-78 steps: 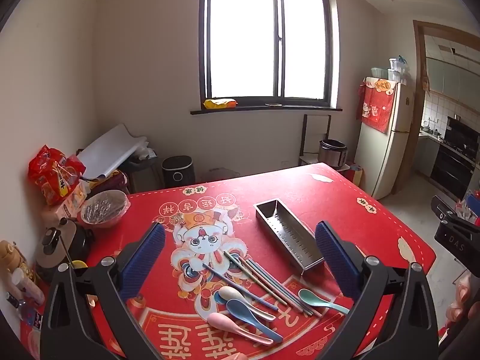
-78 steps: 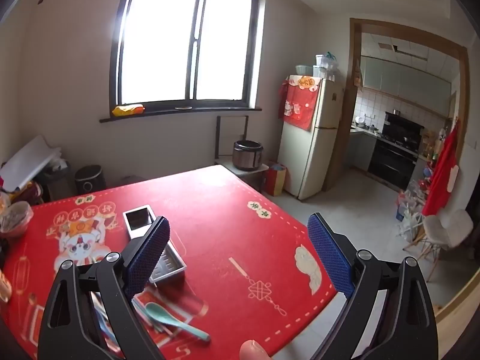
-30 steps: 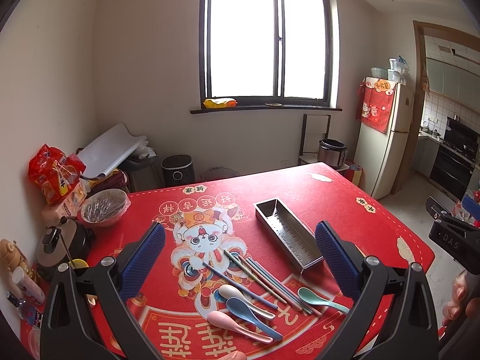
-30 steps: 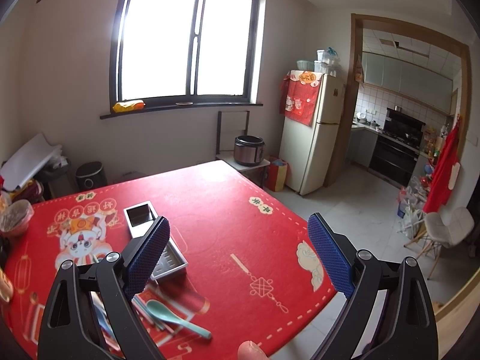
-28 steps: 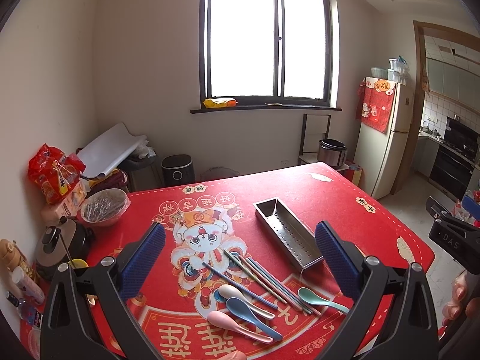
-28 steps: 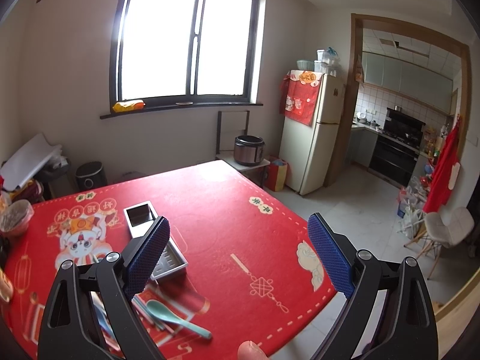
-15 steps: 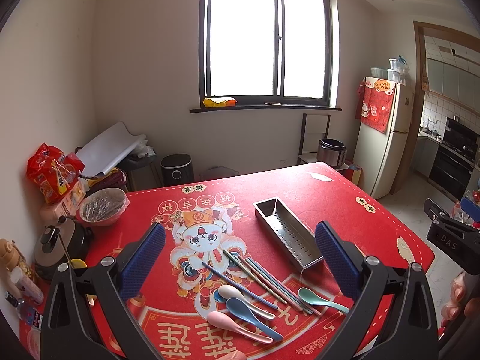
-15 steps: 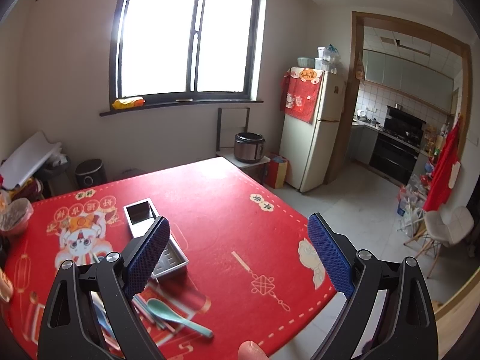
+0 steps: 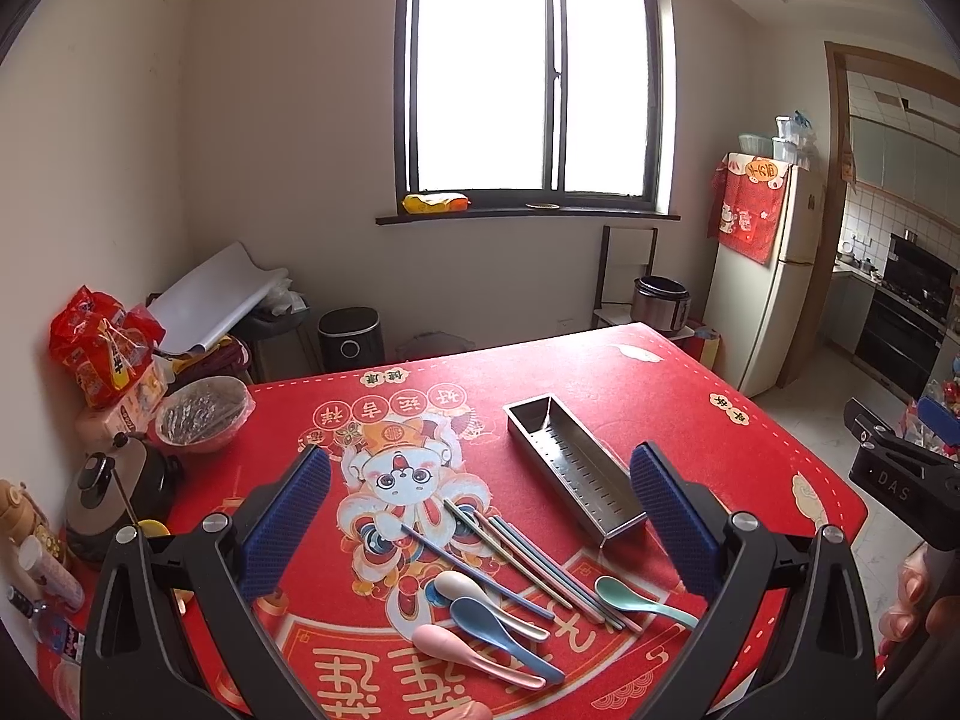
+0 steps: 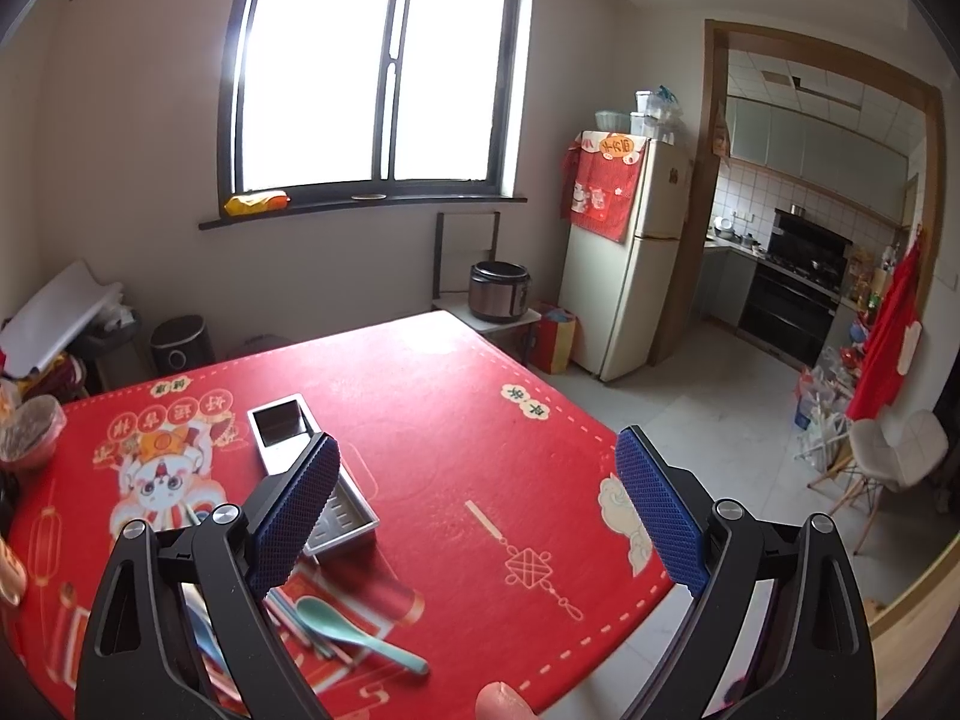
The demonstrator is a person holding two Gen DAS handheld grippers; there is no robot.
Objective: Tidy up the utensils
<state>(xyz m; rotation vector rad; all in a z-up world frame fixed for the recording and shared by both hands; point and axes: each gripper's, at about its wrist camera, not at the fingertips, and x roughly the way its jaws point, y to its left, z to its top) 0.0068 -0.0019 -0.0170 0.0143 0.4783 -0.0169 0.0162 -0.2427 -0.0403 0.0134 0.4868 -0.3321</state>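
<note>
A long steel utensil tray lies empty on the red tablecloth. Near the front edge lie several chopsticks and pastel spoons: teal, white, blue, pink. My left gripper hovers open above them, holding nothing. In the right wrist view the tray and the teal spoon sit at lower left. My right gripper is open over the table's right part, empty.
A covered bowl, a kettle, snack bags and bottles crowd the table's left edge. The right gripper's body and a hand show at right. A fridge and kitchen doorway stand beyond.
Almost nothing has moved. Both grippers stay open and drift only slightly. The utensils and tray lie where they were.
</note>
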